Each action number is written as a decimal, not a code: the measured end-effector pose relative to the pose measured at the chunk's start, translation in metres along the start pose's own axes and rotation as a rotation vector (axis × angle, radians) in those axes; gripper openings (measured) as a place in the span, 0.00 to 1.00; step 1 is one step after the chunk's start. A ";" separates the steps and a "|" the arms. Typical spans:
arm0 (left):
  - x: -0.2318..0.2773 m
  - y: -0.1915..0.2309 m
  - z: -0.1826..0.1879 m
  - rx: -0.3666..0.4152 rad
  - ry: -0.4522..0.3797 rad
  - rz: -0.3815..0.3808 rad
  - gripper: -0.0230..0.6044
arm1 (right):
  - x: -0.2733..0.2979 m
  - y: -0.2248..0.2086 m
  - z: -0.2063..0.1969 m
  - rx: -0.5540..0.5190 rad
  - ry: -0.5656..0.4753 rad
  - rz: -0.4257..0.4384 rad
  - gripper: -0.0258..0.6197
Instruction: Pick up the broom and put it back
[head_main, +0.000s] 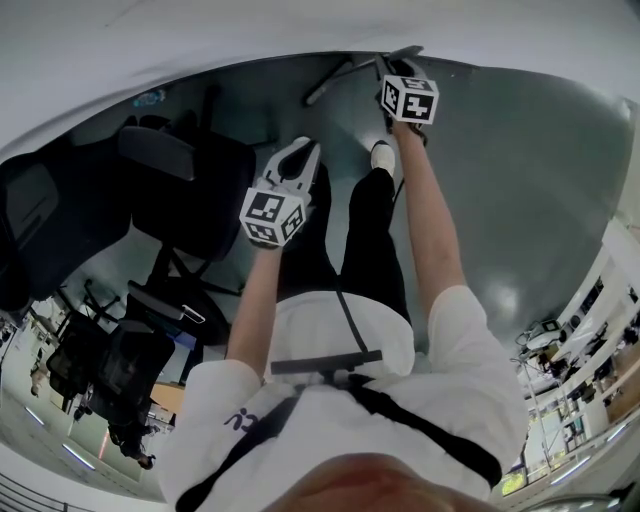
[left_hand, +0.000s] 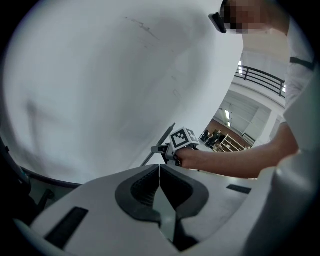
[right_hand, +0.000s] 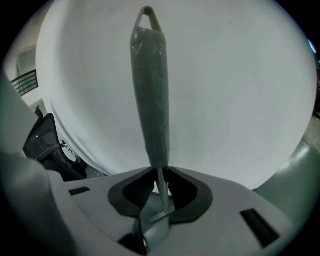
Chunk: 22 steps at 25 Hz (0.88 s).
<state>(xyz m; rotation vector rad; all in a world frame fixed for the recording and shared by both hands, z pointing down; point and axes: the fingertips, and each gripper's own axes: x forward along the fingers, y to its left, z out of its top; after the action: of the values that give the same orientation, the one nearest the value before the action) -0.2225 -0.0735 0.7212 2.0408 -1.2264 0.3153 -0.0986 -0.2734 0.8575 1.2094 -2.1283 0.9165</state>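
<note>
Between the jaws of the right gripper (right_hand: 159, 175) the broom (right_hand: 150, 90) is clamped by its thin shaft, handle pointing straight ahead; left gripper (left_hand: 159, 172) closed empty, farther off

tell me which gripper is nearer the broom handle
Right. The right gripper is closed on the broom handle at its thin shaft. The left gripper is shut and empty, off to the side and apart from it.

Black office chair (head_main: 195, 195) on grey floor (head_main: 520, 190), white wall (left_hand: 100, 85), dark railing (left_hand: 265, 79) beyond
</note>
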 end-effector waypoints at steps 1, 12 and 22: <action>0.000 -0.001 -0.002 -0.002 0.001 -0.001 0.06 | 0.004 0.004 0.003 -0.003 -0.003 -0.007 0.18; -0.014 0.013 -0.013 -0.028 0.002 0.030 0.06 | 0.039 0.049 0.028 0.036 0.014 0.104 0.19; -0.017 0.011 -0.018 -0.024 0.010 0.015 0.06 | 0.018 0.032 0.012 0.023 0.029 0.086 0.32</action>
<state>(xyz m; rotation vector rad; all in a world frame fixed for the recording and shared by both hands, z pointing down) -0.2373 -0.0530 0.7299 2.0082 -1.2345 0.3160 -0.1367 -0.2799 0.8534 1.1156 -2.1668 0.9921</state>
